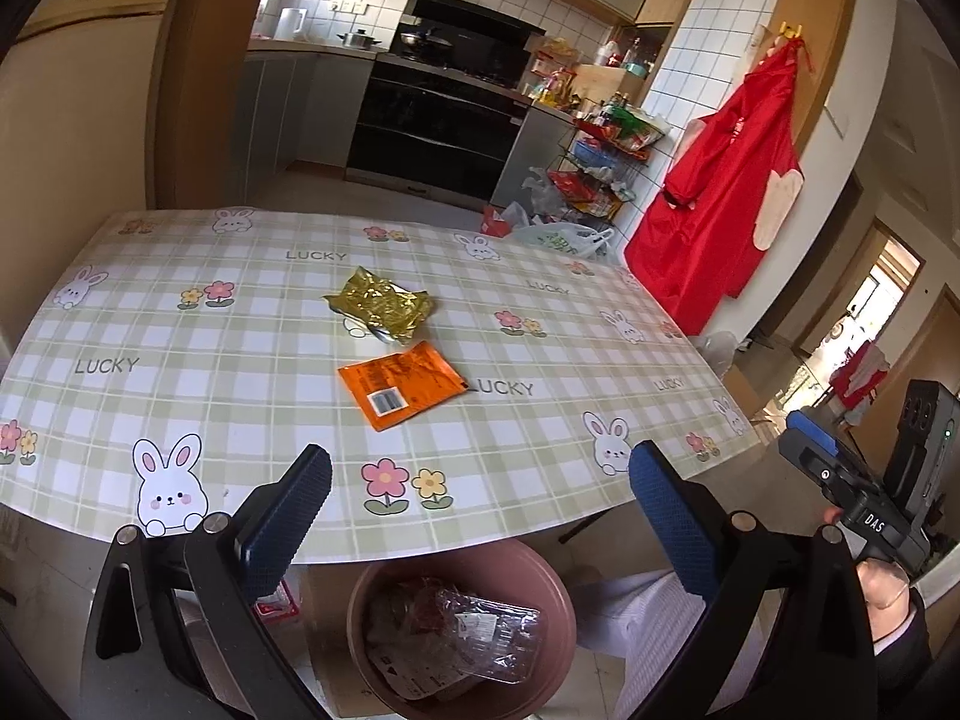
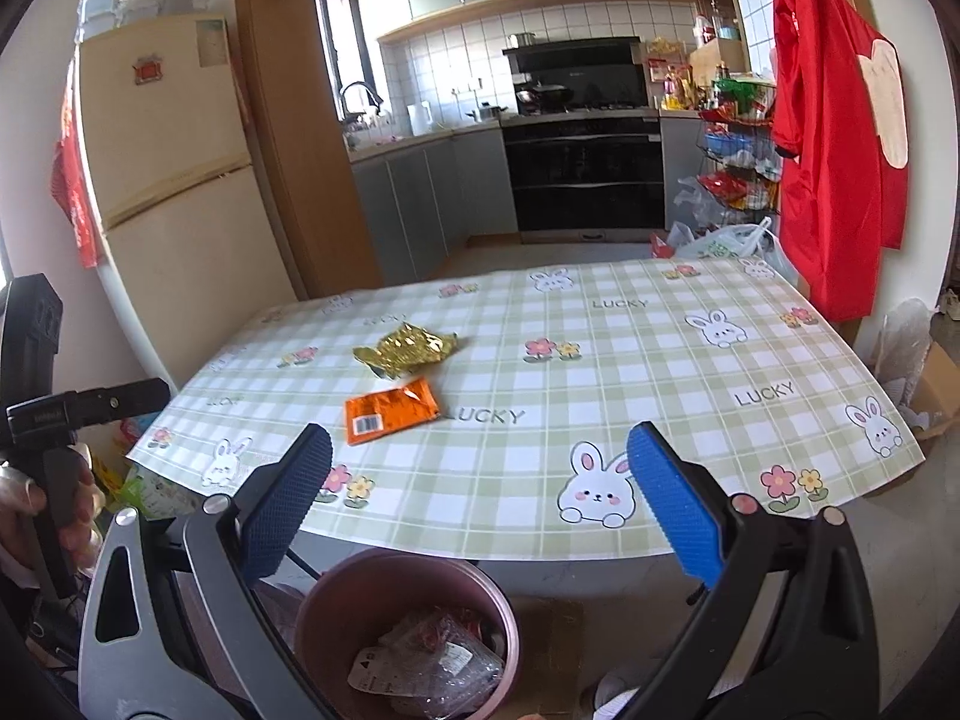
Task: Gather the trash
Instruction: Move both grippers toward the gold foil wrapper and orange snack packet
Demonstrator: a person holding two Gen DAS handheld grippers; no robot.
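An orange wrapper (image 1: 401,384) (image 2: 390,408) lies flat on the checked tablecloth (image 1: 180,324) (image 2: 660,396), with a crumpled gold foil wrapper (image 1: 380,307) (image 2: 407,347) just beyond it. A pink bin (image 1: 558,594) (image 2: 327,606) stands on the floor below the table's near edge and holds clear plastic packaging (image 1: 462,636) (image 2: 432,669). My left gripper (image 1: 480,516) is open over the bin with nothing between its blue pads. My right gripper (image 2: 480,498) is open too, above the bin and the table edge, also empty.
A red apron (image 1: 720,204) (image 2: 834,138) hangs on the wall at the right. A wire rack (image 1: 600,174) (image 2: 738,162) and plastic bags (image 1: 564,237) sit beyond the table. A fridge (image 2: 168,180) stands at the left, an oven (image 1: 432,138) (image 2: 585,174) behind.
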